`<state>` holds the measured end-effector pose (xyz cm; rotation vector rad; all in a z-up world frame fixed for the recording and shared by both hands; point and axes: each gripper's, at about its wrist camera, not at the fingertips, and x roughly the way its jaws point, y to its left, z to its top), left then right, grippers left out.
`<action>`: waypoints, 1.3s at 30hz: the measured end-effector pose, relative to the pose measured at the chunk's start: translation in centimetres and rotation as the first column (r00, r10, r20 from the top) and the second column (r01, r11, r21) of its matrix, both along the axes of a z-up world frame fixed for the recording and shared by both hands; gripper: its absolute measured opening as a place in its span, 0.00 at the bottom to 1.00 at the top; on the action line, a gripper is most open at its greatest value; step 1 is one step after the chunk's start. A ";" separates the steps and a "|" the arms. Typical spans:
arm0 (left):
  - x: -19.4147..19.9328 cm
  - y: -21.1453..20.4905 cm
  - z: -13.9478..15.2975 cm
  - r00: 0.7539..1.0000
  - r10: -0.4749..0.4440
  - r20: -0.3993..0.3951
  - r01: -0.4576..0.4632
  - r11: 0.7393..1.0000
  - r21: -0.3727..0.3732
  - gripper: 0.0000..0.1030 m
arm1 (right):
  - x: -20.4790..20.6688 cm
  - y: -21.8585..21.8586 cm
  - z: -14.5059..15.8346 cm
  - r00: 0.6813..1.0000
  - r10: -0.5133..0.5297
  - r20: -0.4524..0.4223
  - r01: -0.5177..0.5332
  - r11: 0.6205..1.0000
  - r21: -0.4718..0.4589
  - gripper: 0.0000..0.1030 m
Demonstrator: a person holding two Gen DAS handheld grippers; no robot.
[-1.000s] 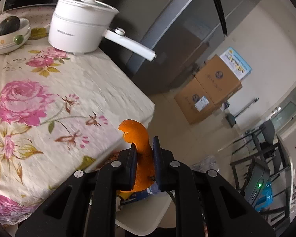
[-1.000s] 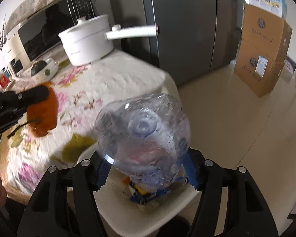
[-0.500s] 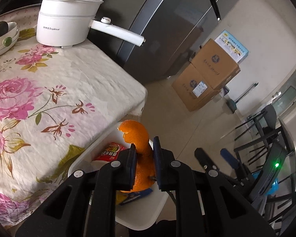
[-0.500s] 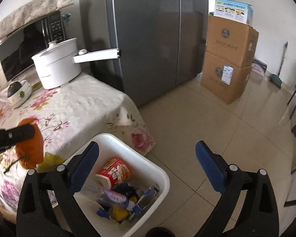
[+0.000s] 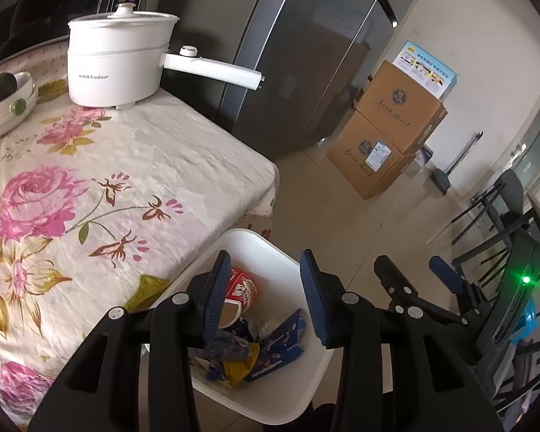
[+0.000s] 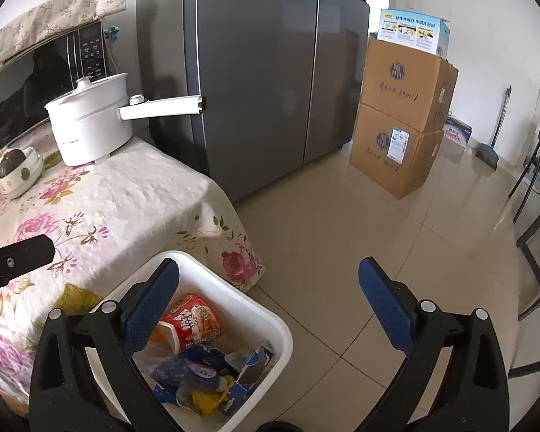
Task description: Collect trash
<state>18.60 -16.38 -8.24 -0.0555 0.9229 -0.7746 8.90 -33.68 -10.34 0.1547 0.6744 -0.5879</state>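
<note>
my left gripper [image 5: 266,288], jaws just opened and empty, and my right gripper [image 6: 270,295], spread wide and empty, hang over one white bin [image 6: 282,338] of trash [image 6: 198,370] beside the table's edge [image 6: 230,212], with open floor [image 6: 342,252] to its right.

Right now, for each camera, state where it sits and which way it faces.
Left wrist: on the left gripper, angled down over the white bin beside the floral table; its open jaws show, and the right gripper.
Right wrist: on the right gripper, facing bin, floor, fridge; its jaws wide open.
Shared: bin, table, white pot, cardboard boxes.
</note>
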 end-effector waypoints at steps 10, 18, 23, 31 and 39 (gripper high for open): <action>-0.3 0.9 1.1 0.980 0.091 0.180 -0.106 0.991 0.078 0.62 | 0.0 0.9 1.1 0.998 -0.014 0.063 0.016 0.999 -0.032 0.93; -1.7 2.8 3.3 0.880 0.205 0.428 -0.261 0.962 0.076 0.91 | -0.7 1.0 2.3 0.988 -0.063 0.143 0.069 0.997 -0.034 0.93; -2.7 3.0 4.4 0.812 0.242 0.532 -0.319 0.946 0.057 0.94 | -0.8 1.9 2.7 0.984 -0.050 0.173 0.062 0.996 -0.059 0.93; -3.1 3.1 3.1 0.814 0.280 0.508 -0.394 0.910 0.130 0.94 | -1.0 5.2 3.0 0.983 -0.008 0.182 0.055 0.966 -0.251 0.93; -3.6 3.7 2.1 0.838 0.308 0.451 -0.412 0.898 0.152 0.94 | -1.2 5.5 3.3 0.984 -0.019 0.175 0.063 0.966 -0.250 0.93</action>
